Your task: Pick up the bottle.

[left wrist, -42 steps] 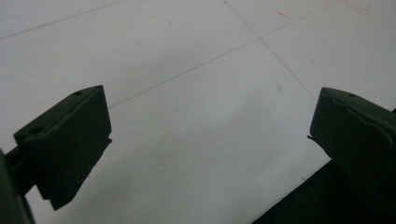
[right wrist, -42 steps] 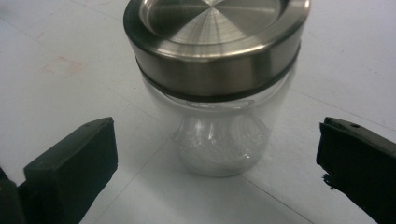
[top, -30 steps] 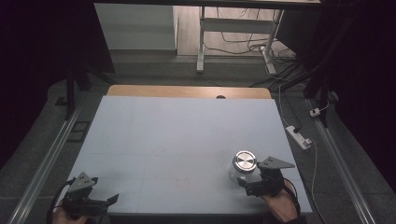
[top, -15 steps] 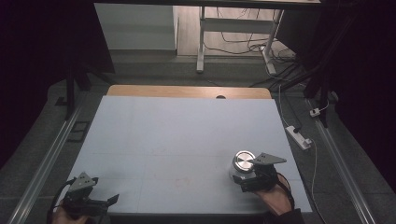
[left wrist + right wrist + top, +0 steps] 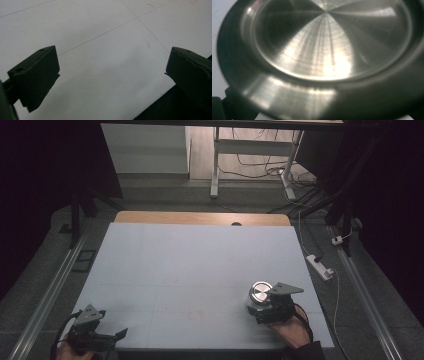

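Note:
A round brushed-steel container [image 5: 260, 292] stands on the white table [image 5: 190, 260] at the near right. My right gripper [image 5: 256, 308] is pressed up against its near side, with a hand behind it. The container's shiny recessed top [image 5: 329, 50] fills the right gripper view and hides the jaws, so their state is not visible. My left gripper [image 5: 119, 335] rests at the near left corner of the table. Its jaws stand wide open over bare white surface [image 5: 112, 75], nothing between them, close to the table's front edge.
A wooden strip [image 5: 200, 217] runs along the table's far edge. A white power strip [image 5: 320, 266] with a cable lies on the floor to the right. Desk legs [image 5: 215, 165] and loose cables stand beyond the table. Metal rails [image 5: 50, 290] flank both sides.
My right gripper has shifted a little left and forward, closing in on the steel container, which has barely moved. The left gripper has stayed in place.

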A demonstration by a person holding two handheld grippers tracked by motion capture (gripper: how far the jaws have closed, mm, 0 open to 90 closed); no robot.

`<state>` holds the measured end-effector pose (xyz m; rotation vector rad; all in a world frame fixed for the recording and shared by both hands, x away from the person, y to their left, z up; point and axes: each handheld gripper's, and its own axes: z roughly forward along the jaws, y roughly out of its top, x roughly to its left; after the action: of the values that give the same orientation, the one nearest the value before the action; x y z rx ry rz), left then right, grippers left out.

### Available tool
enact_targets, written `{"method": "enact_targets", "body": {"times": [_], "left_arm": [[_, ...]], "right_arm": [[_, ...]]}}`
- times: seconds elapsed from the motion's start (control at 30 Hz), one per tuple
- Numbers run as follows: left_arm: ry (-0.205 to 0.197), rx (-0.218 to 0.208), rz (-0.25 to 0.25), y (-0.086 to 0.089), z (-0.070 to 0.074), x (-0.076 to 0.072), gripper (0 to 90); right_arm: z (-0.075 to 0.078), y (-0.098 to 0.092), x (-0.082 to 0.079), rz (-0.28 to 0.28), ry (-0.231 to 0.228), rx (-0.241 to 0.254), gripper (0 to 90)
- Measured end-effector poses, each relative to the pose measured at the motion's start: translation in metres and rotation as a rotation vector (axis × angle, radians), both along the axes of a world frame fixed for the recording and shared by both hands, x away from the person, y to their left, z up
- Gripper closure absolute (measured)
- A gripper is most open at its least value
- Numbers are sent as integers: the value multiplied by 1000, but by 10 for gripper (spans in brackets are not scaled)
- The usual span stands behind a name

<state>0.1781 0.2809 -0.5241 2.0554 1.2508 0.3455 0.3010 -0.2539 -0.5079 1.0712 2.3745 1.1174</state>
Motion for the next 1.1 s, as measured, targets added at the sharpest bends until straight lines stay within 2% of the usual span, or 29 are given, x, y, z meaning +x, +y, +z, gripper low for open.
{"method": "enact_targets", "body": {"times": [0.3,0.37,0.47,0.9,1.1], "left_arm": [[3,5,-7,0,0,0,0],[5,5,-9,0,0,0,0],[5,7,-11,-1,0,0,0],[6,8,-14,-1,0,0,1],[6,6,-14,-1,0,0,1]], "right_arm": [[1,-1,0,6,7,11,114],[2,0,-1,13,-5,-1,125],[3,1,-2,20,-22,-20,134],[6,2,-4,18,-37,-46,145],[8,1,-4,11,-45,-40,146]]}}
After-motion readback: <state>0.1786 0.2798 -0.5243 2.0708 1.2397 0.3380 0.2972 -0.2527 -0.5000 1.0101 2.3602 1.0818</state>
